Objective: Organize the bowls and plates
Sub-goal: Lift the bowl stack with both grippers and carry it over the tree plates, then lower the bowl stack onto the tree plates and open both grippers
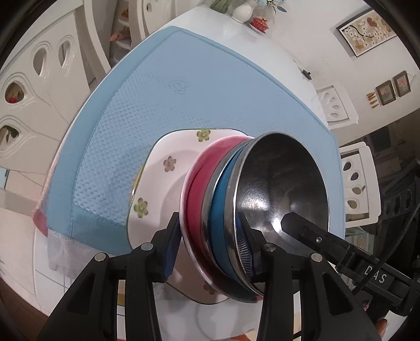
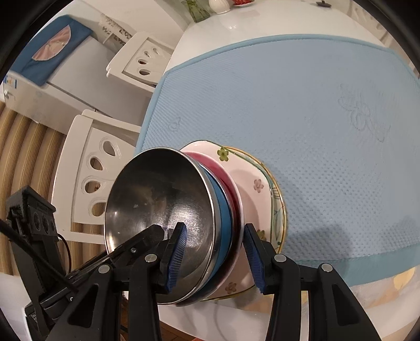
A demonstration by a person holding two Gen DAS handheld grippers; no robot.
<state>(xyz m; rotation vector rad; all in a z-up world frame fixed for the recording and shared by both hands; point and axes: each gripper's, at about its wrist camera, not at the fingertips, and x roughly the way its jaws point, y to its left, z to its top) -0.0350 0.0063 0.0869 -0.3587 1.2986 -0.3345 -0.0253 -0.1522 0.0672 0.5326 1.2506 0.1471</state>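
The bowl [image 1: 286, 188] nearest me is polished steel, mirror-bright inside with fine scuff lines. Beneath it sit a blue bowl [image 1: 221, 209] and a red bowl [image 1: 199, 183], both smooth and glossy outside with shiny metal rims. The floral plate [image 1: 162, 178] under them looks like glazed ceramic, slick and white. The blue mat [image 1: 162, 105] is matt, embossed all over with small dimples. My table [image 2: 236, 23] is glossy white. My left claw [image 1: 210, 251] and right claw [image 2: 215, 258] are matt black plastic with ribbed blue pads [image 2: 177, 259].
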